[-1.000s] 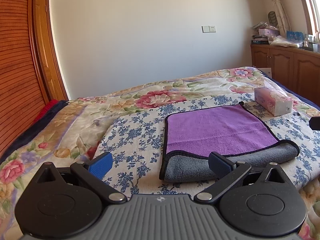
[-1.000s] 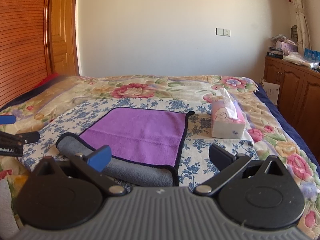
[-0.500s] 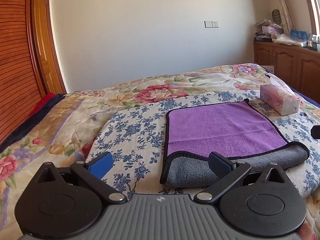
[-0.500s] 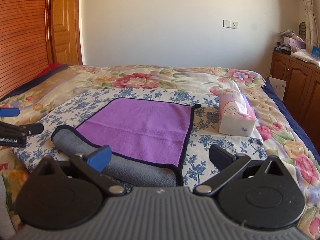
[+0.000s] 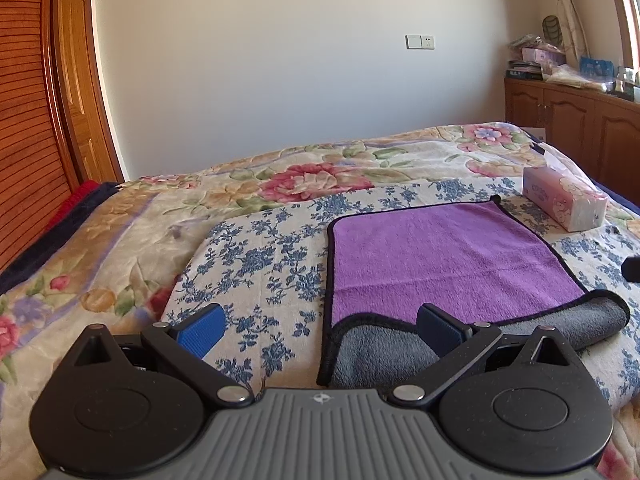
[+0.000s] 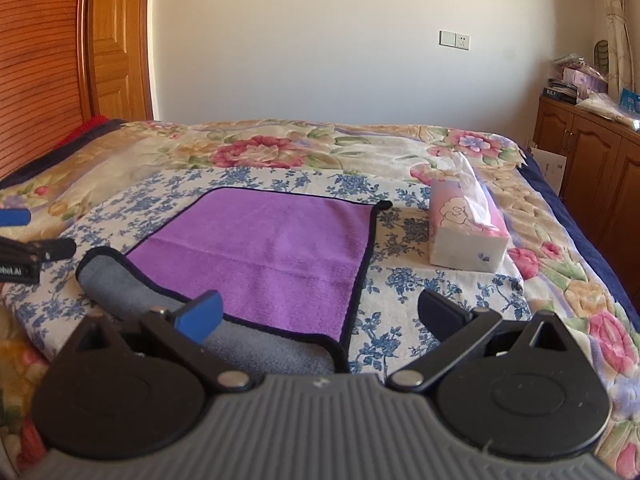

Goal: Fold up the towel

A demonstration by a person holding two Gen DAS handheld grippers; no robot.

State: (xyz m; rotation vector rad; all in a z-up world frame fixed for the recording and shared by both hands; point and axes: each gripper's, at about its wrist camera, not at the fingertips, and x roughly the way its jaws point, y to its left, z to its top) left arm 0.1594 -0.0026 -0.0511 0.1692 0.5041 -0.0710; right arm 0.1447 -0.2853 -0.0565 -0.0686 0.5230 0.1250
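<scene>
A purple towel with a grey underside and black trim (image 5: 440, 256) lies flat on the bed, its near edge turned over so a grey band shows. It also shows in the right wrist view (image 6: 272, 248). My left gripper (image 5: 320, 330) is open and empty, hovering over the towel's near left corner. My right gripper (image 6: 320, 314) is open and empty, over the towel's near right corner. The left gripper's fingers (image 6: 36, 248) show at the left edge of the right wrist view.
The bed has a floral quilt (image 5: 320, 180) with a blue-flowered cloth (image 5: 260, 264) under the towel. A pink tissue box (image 5: 564, 204) (image 6: 464, 236) stands right of the towel. A wooden wardrobe (image 5: 32, 120) is at left, and a wooden cabinet (image 5: 580, 128) at right.
Both grippers have dropped lower and closer to the bed, toward the towel's near edge. The towel has not moved. Both stay open.
</scene>
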